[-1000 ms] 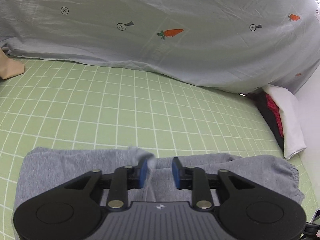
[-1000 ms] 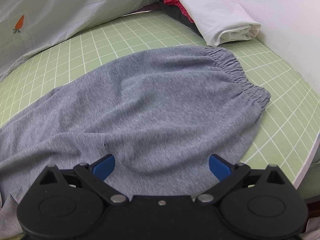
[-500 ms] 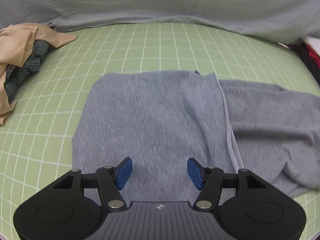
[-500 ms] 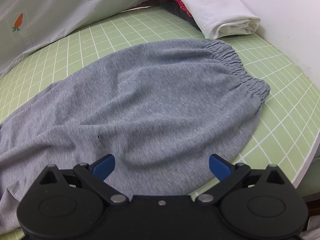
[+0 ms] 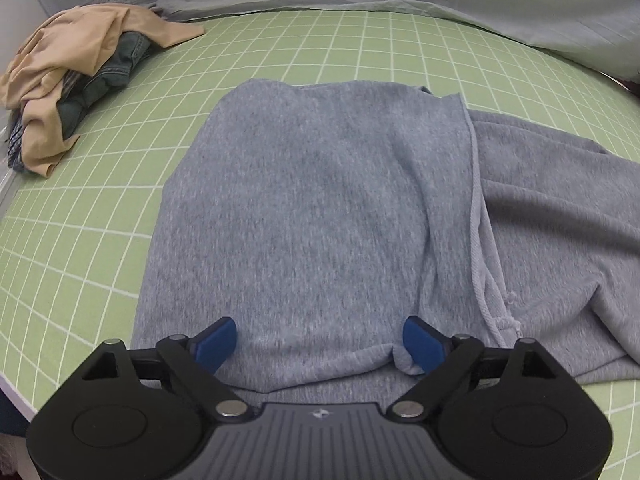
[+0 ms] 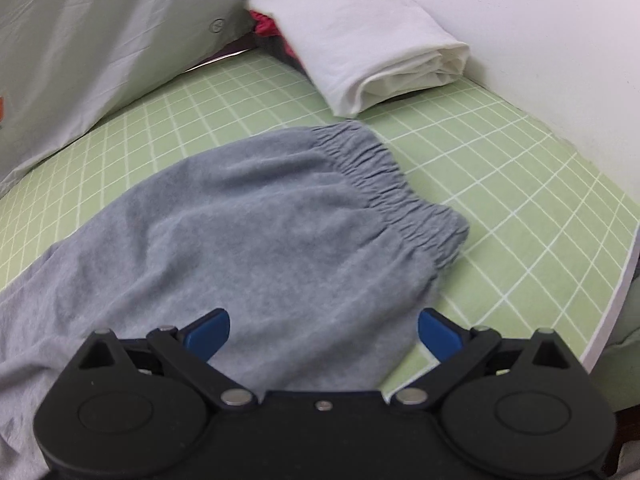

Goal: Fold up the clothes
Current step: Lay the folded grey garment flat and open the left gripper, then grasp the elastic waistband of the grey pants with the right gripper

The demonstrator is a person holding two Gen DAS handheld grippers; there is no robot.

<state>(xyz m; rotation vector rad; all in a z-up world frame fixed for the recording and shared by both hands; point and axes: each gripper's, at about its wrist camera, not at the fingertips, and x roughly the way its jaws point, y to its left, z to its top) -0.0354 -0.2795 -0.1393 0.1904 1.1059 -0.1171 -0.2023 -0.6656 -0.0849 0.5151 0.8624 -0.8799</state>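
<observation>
Grey soft pants (image 5: 320, 208) are lying on the green mat (image 5: 80, 240) with white squares. One end is lying folded over on top of the rest, so one fold looks done. The stretchy waist (image 6: 384, 184) is lying flat near the mat's far edge, not folded in yet.

The left gripper (image 5: 320, 344) is hanging low over the folded part. Its blue claws are opening wide, with cloth lying under them but nothing pinched. A little bump of cloth is sitting right by one claw. The right gripper (image 6: 324, 332) is hanging over the waist end with its claws spread wide too, holding nothing.

I think at least one more fold is waiting, and then the bundle probably needs smoothing.

A messy pile of tan and blue clothes (image 5: 72, 80) is waiting at the mat's corner. Those are probably still to be folded. A folded white cloth (image 6: 372, 40) is sitting by the wall.
</observation>
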